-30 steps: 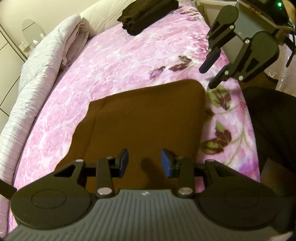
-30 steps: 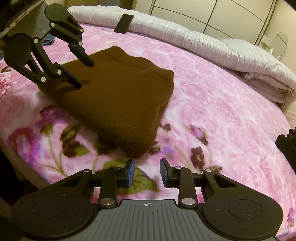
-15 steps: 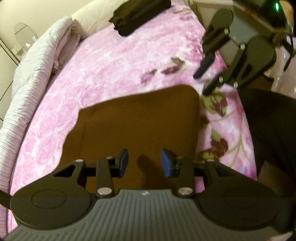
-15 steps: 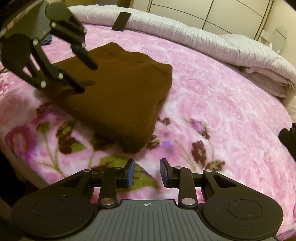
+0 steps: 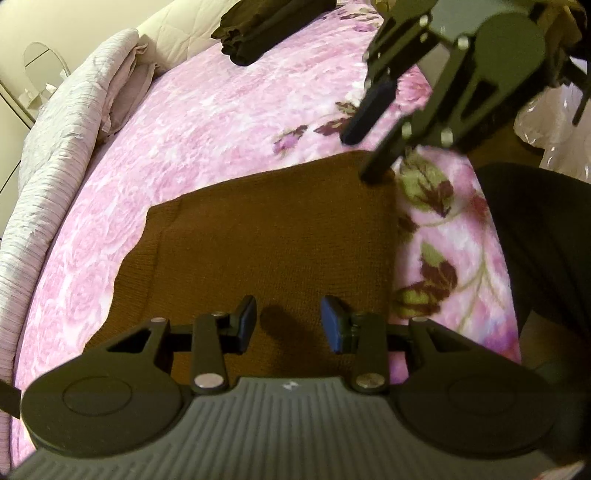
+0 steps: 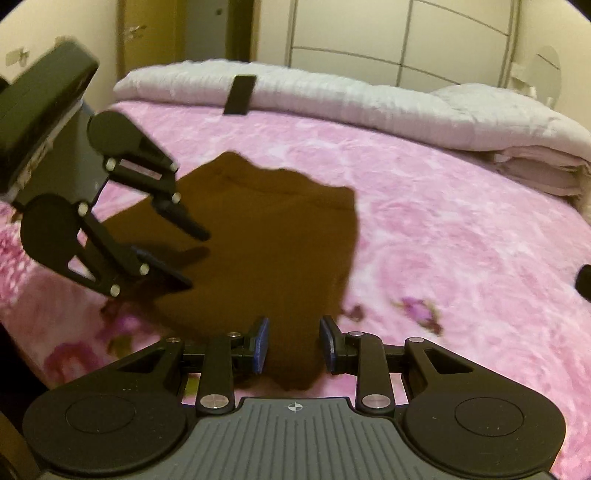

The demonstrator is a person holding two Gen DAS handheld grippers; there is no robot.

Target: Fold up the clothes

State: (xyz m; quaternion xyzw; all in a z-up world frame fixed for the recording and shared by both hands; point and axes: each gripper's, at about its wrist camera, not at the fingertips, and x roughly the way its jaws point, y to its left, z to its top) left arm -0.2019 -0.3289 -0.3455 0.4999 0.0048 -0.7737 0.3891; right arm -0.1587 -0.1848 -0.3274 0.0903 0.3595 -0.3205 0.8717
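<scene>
A folded brown knit garment (image 5: 280,236) (image 6: 266,240) lies flat on the pink floral blanket (image 5: 221,122) (image 6: 443,229). My left gripper (image 5: 289,325) (image 6: 192,258) hovers over the garment's near edge, open, with nothing between its blue pads. My right gripper (image 6: 294,345) (image 5: 365,144) stands open over the garment's opposite corner. That corner shows between and below its pads, which do not press on it. In the left wrist view the right gripper's lower finger reaches the cloth's far right corner.
Folded black clothes (image 5: 266,26) rest at the far end of the bed. A pale rolled quilt (image 5: 66,147) (image 6: 369,107) runs along one side, with a flat black object (image 6: 240,94) on it. A person's dark clothing (image 5: 546,258) is at the bed's edge.
My right gripper has moved in over the brown garment's corner and turned a little; it was over the bare blanket before. The left gripper has hardly moved. Both openings look unchanged.
</scene>
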